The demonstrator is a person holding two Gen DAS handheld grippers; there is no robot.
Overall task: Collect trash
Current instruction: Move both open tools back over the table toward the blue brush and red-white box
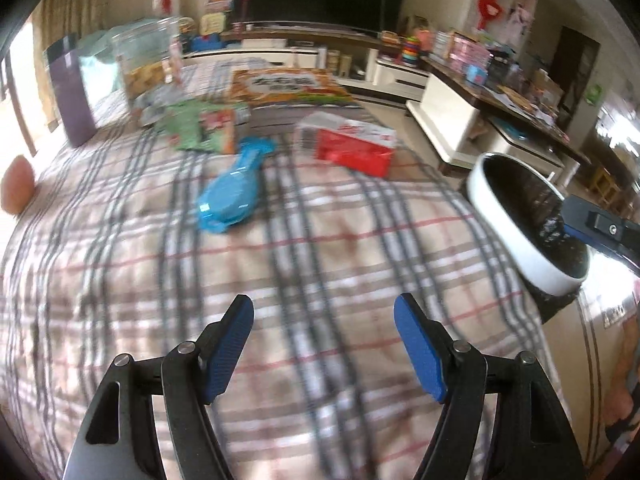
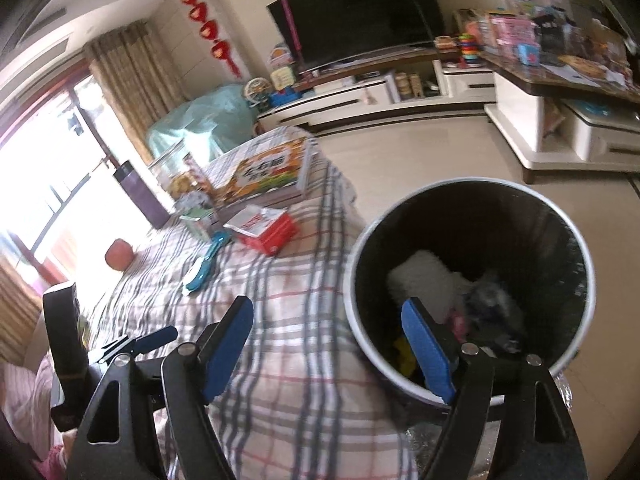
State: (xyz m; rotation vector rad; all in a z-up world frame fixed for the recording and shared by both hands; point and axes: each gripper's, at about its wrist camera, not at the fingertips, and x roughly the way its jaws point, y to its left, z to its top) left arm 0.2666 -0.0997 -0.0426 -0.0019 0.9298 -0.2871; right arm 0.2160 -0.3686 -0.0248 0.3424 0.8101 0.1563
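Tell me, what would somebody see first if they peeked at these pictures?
Probably the round trash bin standing beside the checked blanket, already holding white and dark scraps. Next, the bright blue wrapper lying in the middle of the blanket, with a red box a little farther back. Both the left tool and the right tool are open with nothing in them.

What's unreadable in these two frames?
- Left wrist view: blue wrapper and red box smeared by motion blur; print illegible.
- Left wrist view: bin cut by the right claw.
- Right wrist view: bin contents dark, partly behind the claw's finger.
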